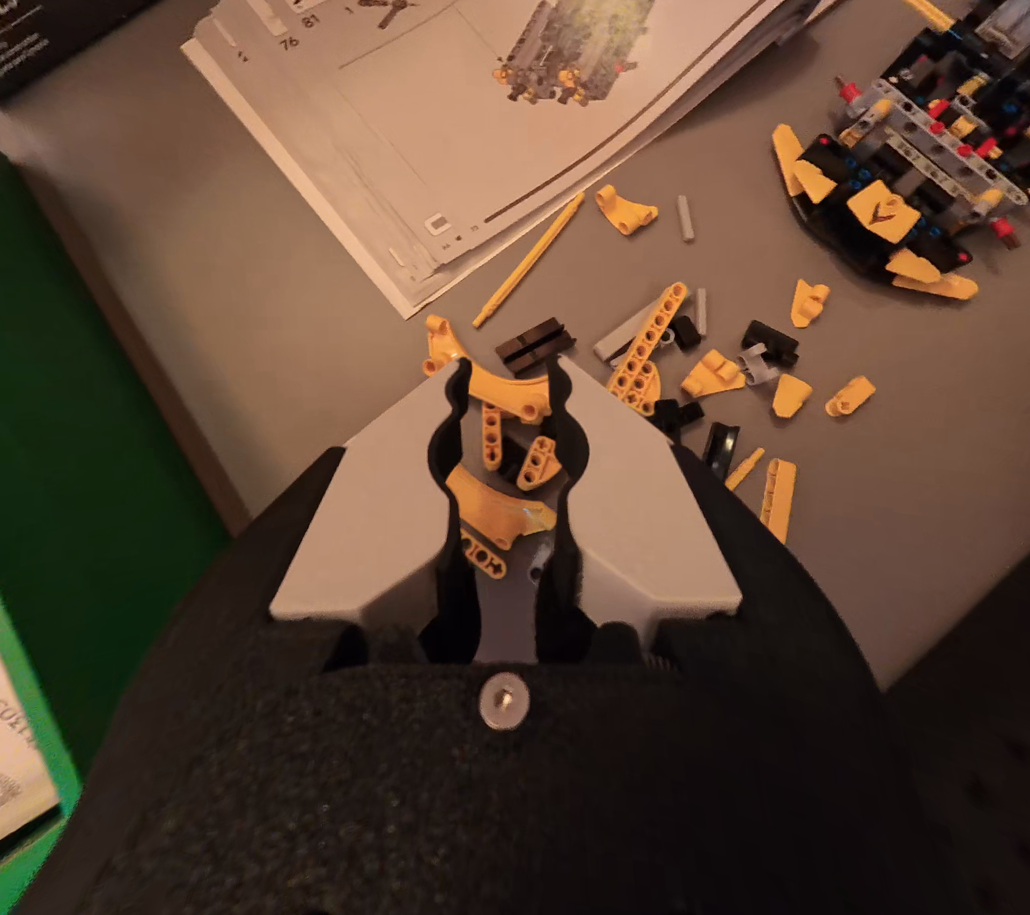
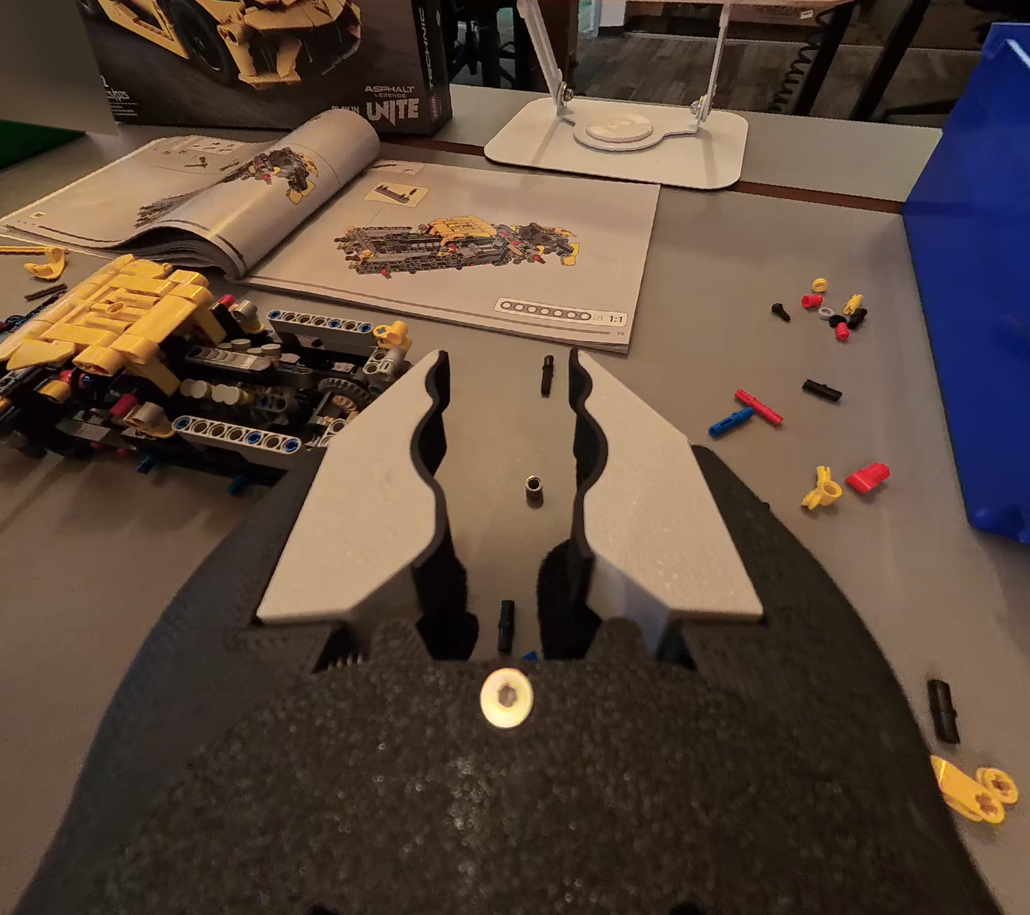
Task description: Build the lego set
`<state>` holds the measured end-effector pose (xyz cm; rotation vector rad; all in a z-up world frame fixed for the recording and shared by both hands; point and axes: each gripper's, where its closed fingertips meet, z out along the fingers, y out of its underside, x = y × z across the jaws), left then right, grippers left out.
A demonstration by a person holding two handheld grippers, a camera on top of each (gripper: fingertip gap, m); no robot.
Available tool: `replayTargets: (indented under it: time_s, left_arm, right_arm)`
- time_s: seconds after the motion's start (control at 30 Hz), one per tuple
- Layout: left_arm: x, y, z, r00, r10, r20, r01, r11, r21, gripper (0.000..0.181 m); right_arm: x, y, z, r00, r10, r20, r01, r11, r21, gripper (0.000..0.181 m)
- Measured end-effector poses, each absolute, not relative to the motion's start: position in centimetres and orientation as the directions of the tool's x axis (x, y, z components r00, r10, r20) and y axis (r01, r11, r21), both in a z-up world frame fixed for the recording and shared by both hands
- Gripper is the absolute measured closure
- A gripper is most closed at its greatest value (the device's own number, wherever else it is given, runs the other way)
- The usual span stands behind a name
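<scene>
Lego chassis [image 2: 184,375], a part-built yellow, black and grey plastic model, sits left of the empty, wide-spread right gripper [image 2: 508,364]. Loose yellow curved panels [image 1: 504,395] lie beyond the model's nose, directly beneath the left gripper [image 1: 508,367], whose fingers are parted, gripping nothing.

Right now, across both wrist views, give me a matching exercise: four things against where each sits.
Things:
1. instruction booklet
2. blue bin
3. small grey bush
4. half-built car

Places:
A. on the table between the right gripper fingers
B. right edge of the table
C. open flat, beyond the car
D. left of the right gripper

Pairs: 1-C, 2-B, 3-A, 4-D
</scene>
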<state>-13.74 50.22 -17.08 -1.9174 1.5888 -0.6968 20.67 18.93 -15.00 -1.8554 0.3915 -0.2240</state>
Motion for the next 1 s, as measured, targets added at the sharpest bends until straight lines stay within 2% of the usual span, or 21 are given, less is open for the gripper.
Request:
replayTargets:
  time_s: [0.1, 0.37, 0.5, 0.57, 0.67, 0.8, 0.93, 0.97, 1.0]
  left_arm:
    - [-13.9, 51.0, -16.9, 0.192, -0.981, 0.040, -0.710, -0.167, -0.684, 0.153]
    - [-12.8, 54.8, -15.0, 0.372, -0.926, -0.059, -0.646, -0.213, -0.733, 0.153]
    - [-12.6, 51.9, -16.3, 0.215, -0.975, 0.052, -0.711, -0.193, -0.676, 0.150]
    - [-12.8, 50.3, -16.5, 0.149, -0.985, 0.083, -0.724, -0.166, -0.670, 0.139]
    - [-13.5, 50.3, -17.9, 0.153, -0.985, 0.080, -0.750, -0.169, -0.639, 0.132]
    - [-13.4, 49.4, -19.3, 0.134, -0.982, 0.134, -0.770, -0.189, -0.610, 0.131]
    - [-13.7, 49.9, -20.5, 0.148, -0.988, 0.038, -0.805, -0.143, -0.577, 0.134]
    - [-13.8, 50.2, -20.6, 0.160, -0.987, 0.024, -0.805, -0.145, -0.575, 0.138]
    - [-13.8, 50.4, -20.4, 0.174, -0.985, 0.016, -0.801, -0.150, -0.580, 0.152]
  right_arm:
    - [20.7, 18.9, -15.0, 0.926, -0.375, -0.044, -0.157, -0.277, -0.948, 0.139]
    - [20.7, 19.0, -15.0, 0.929, -0.366, -0.051, -0.161, -0.276, -0.948, 0.141]
    - [20.8, 18.8, -14.9, 0.927, -0.369, -0.068, -0.174, -0.263, -0.949, 0.141]
    - [20.8, 18.8, -14.9, 0.926, -0.368, -0.077, -0.182, -0.258, -0.949, 0.142]
    - [20.9, 18.8, -15.0, 0.927, -0.366, -0.083, -0.188, -0.260, -0.947, 0.142]
    - [20.7, 18.9, -15.0, 0.930, -0.361, -0.076, -0.181, -0.266, -0.947, 0.142]
    - [20.8, 18.9, -15.0, 0.929, -0.361, -0.080, -0.184, -0.265, -0.947, 0.143]
    - [20.8, 18.9, -15.0, 0.929, -0.361, -0.080, -0.184, -0.264, -0.947, 0.143]
    - [20.8, 18.9, -15.0, 0.929, -0.360, -0.080, -0.184, -0.263, -0.947, 0.143]
